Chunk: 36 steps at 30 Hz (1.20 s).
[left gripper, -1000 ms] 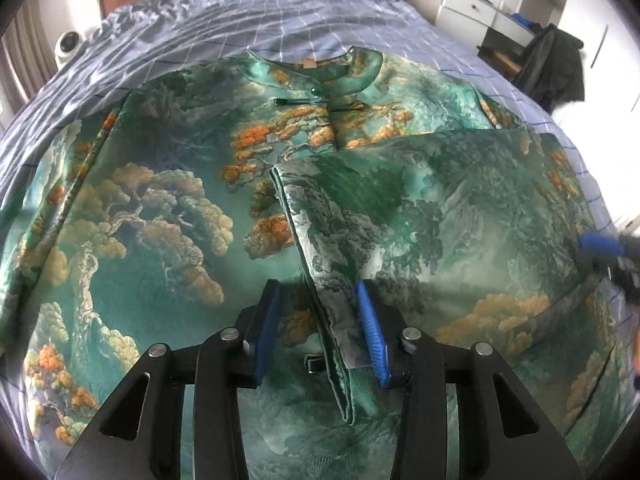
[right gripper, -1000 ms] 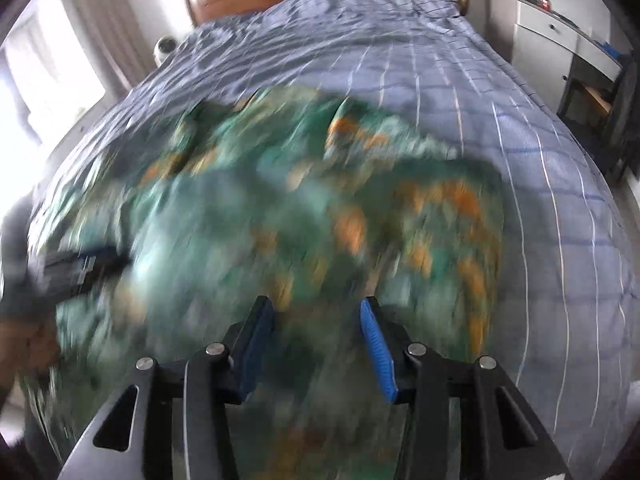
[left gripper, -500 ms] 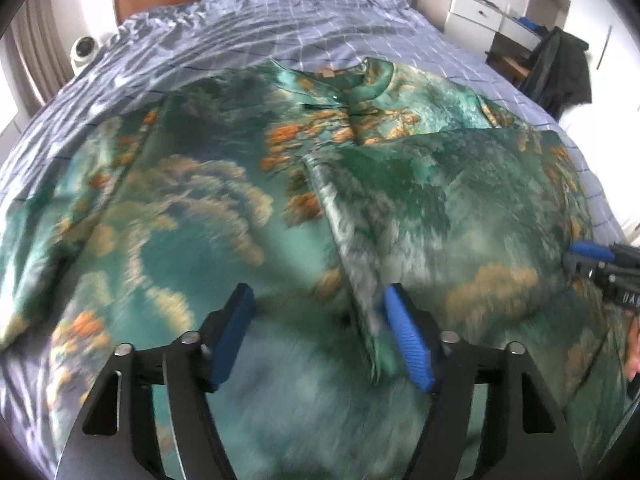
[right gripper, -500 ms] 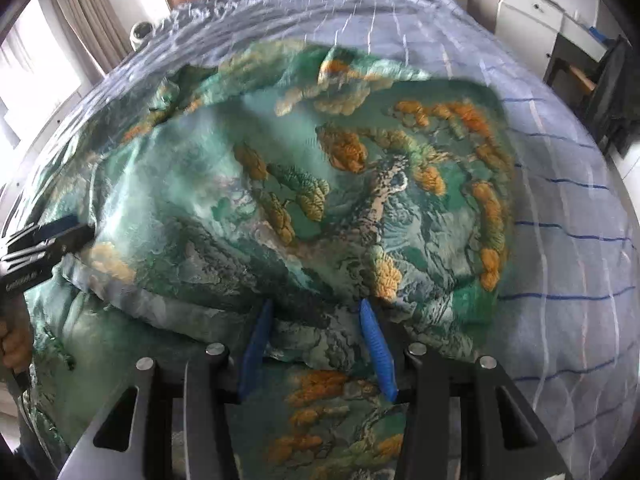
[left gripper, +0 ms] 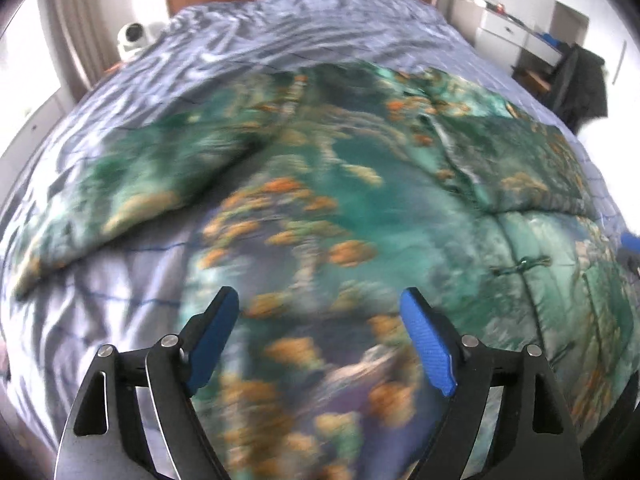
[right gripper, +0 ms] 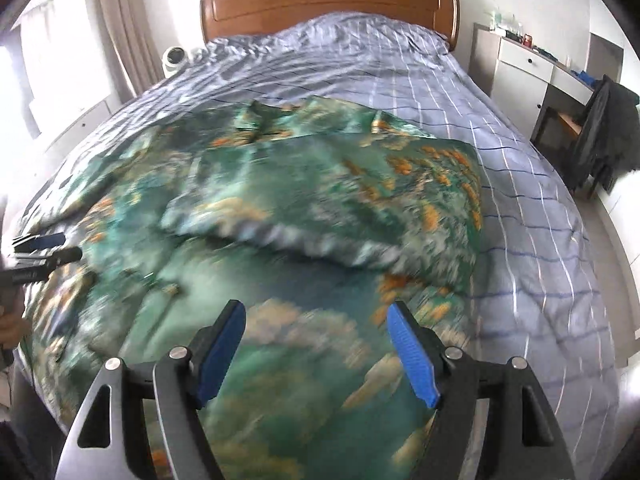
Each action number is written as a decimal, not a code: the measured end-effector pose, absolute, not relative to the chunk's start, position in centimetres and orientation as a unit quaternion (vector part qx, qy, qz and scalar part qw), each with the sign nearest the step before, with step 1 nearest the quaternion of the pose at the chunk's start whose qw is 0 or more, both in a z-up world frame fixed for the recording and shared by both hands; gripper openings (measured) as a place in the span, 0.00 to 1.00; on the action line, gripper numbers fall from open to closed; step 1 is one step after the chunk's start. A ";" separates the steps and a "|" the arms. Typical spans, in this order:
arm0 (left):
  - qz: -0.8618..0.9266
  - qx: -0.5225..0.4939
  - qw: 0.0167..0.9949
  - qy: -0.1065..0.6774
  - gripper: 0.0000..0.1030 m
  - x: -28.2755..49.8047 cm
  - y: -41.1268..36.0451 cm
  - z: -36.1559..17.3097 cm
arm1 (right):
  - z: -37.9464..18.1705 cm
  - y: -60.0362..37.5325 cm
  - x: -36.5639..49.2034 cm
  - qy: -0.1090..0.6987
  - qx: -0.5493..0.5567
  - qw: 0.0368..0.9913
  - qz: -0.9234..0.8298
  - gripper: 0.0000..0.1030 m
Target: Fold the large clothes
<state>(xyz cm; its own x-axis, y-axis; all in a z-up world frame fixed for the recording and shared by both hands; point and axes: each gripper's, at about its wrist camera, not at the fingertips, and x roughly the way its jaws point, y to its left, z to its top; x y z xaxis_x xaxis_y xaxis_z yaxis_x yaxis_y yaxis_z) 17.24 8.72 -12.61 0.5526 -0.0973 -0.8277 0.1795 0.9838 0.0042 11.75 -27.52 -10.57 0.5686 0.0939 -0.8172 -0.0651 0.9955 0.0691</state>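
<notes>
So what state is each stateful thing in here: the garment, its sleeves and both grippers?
Green printed garment: spread flat on the bed.
Right-side sleeve: folded across the body.
Left-side sleeve: spread out, unfolded.
Left gripper: open, jaws just widened, nothing between them.
Right gripper: open, jaws just widened, nothing between them.

- Your way over the bed [right gripper: 520, 184] lies free on the right: bare bedspread beside the jacket [right gripper: 280, 208].
- The headboard [right gripper: 328, 0] blocks its far end.
</notes>
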 end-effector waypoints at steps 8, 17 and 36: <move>-0.021 -0.019 0.885 0.466 0.86 17.8 15.3 -12.9 | -10.2 -23.0 7.5 0.457 0.010 0.885 0.086 0.73; 0.064 -0.223 0.865 0.445 0.86 20.4 27.8 -14.0 | -9.5 -20.7 5.8 0.451 -0.014 0.886 0.105 0.73; 0.204 -0.398 0.817 0.364 0.10 24.2 40.8 -16.5 | -8.9 -20.4 4.8 0.456 -0.025 0.884 0.102 0.73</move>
<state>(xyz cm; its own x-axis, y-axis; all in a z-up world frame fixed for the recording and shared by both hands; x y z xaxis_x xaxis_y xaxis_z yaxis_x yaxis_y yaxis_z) 24.21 40.78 -16.46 0.6522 0.0427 -0.7568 -0.6225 0.5999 -0.5026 4.77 -20.40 -8.91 0.5634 0.1572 -0.8111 -0.2021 0.9781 0.0491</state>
